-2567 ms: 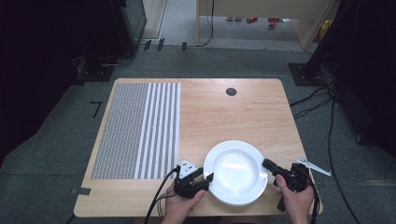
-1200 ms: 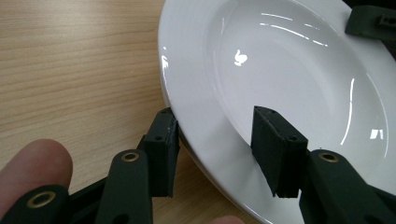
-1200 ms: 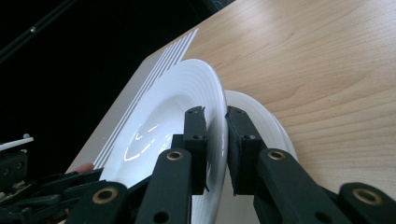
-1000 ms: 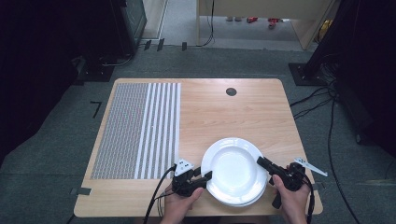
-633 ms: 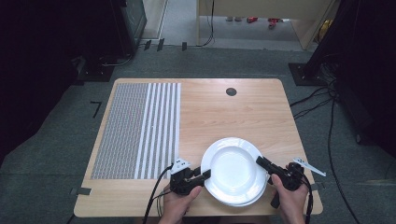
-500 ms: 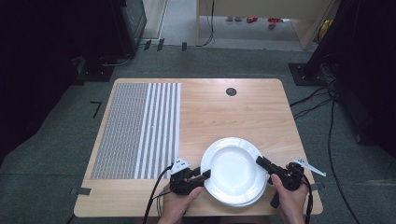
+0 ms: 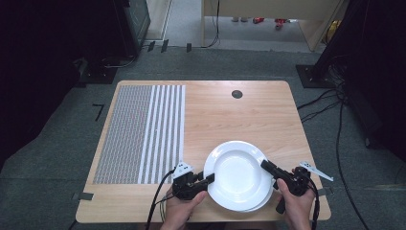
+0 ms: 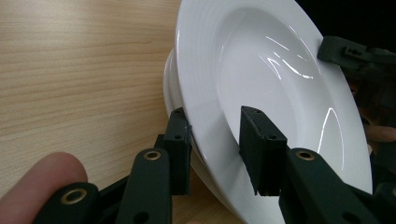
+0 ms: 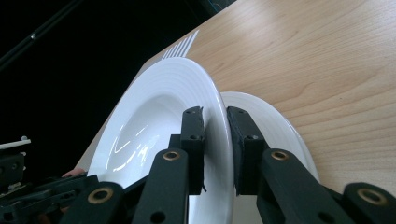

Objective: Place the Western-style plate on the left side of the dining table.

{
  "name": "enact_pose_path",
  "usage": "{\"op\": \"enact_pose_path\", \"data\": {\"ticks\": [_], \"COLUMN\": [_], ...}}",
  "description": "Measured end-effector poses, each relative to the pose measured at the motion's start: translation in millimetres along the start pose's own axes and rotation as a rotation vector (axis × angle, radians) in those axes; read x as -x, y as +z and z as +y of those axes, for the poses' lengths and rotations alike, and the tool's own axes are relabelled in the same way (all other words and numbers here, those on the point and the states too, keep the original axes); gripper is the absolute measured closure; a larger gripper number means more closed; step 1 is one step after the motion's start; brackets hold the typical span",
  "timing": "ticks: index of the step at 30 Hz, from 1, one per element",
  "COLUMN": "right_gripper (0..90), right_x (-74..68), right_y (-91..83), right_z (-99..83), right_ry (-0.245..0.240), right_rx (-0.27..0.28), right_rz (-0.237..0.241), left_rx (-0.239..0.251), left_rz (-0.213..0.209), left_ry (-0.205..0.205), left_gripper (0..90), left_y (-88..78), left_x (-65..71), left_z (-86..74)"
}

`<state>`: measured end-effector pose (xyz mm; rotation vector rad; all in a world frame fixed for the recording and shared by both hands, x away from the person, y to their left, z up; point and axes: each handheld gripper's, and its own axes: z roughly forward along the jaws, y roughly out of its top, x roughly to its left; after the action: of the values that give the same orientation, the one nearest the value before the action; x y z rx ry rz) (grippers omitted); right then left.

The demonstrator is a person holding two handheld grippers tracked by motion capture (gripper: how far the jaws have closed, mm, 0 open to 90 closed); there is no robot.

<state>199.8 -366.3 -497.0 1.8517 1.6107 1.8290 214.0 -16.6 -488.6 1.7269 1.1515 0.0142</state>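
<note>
The right gripper's (image 9: 215, 140) jaws are clamped on the rim of the top plate (image 7: 238, 173). The left gripper's (image 8: 217, 149) jaws have just been closing astride the opposite rim, one jaw apparently still clear. A second plate (image 9: 275, 126) lies beneath, near the tabletop's (image 7: 230, 115) front edge. Glazed, stiff and breakable, it looks slippery, so hold the rim at opposite sides.

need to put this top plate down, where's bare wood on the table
Bare wood lies between the striped mat and the table's right edge, from the black hole down to the plates. The near edge is crowded by both hand-held grippers.
</note>
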Motion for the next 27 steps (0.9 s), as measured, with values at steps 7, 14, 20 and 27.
{"op": "enact_pose_path", "data": {"ticks": [7, 14, 20, 27], "right_gripper": [78.8, 78.3, 78.1, 77.8], "right_x": [-3.2, -11.6, -20.5, -37.3], "right_y": [-0.5, 2.3, 11.0, 27.1], "right_z": [1.1, 2.8, 3.2, 5.0], "right_ry": [0.009, -0.015, -0.023, -0.036], "right_rx": [0.007, 0.010, 0.005, -0.005], "right_rz": [0.012, 0.016, 0.025, 0.042], "left_rx": [0.015, 0.034, 0.056, 0.092], "left_rz": [-0.040, -0.024, -0.011, 0.028], "left_ry": [-0.029, -0.028, -0.040, -0.048], "left_gripper": [69.0, 70.0, 70.9, 71.7], "left_y": [-4.5, -10.7, -20.2, -36.1], "left_x": [-5.2, -7.6, -14.4, -24.7], "left_z": [4.5, 8.5, 14.5, 24.3]}}
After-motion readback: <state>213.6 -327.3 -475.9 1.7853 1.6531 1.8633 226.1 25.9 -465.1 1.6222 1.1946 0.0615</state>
